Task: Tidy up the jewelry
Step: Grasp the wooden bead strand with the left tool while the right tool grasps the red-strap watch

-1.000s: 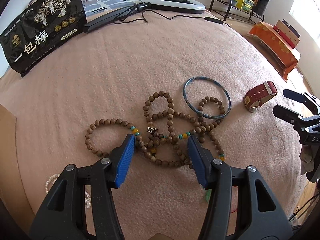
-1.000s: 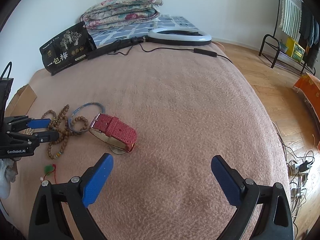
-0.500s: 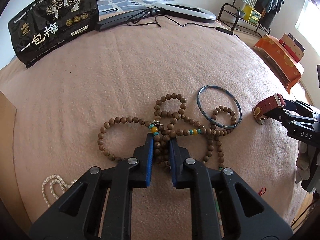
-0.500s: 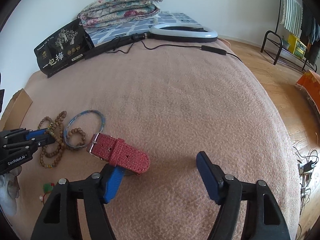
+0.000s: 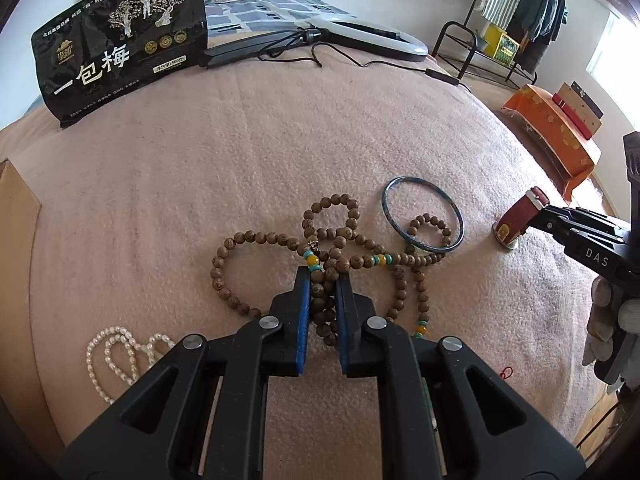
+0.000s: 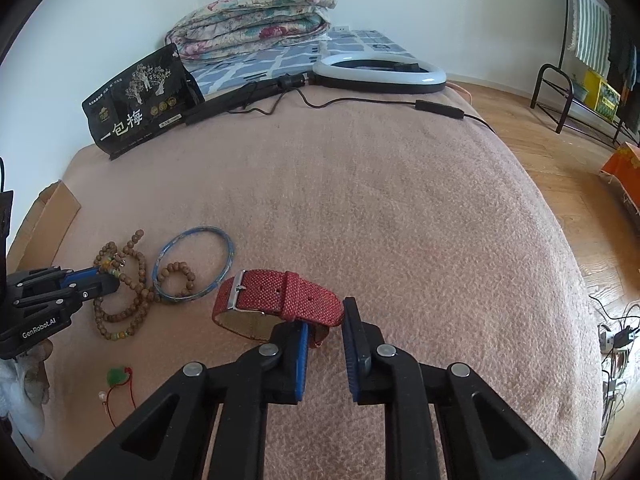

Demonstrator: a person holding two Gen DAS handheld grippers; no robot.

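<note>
Both tools are closing: the left tool (image 5: 323, 280) on the tangled brown wooden bead strand (image 5: 326, 300), the right tool (image 6: 325, 326) on the red woven watch strap (image 6: 280, 298). Nothing has been sorted: all jewelry, including the blue bangle (image 5: 423, 212), lies on the pink bed blanket (image 5: 240, 160).

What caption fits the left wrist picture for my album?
Left claw closing on wooden beads, beside a blue bangle on a pink blanket.

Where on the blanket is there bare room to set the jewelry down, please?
Free: the wide stretch between the red watch, the black pouch and the ring light, plus everything right of the watch. Crowded: the near-left corner with the wooden beads, blue bangle and pearls.
</note>
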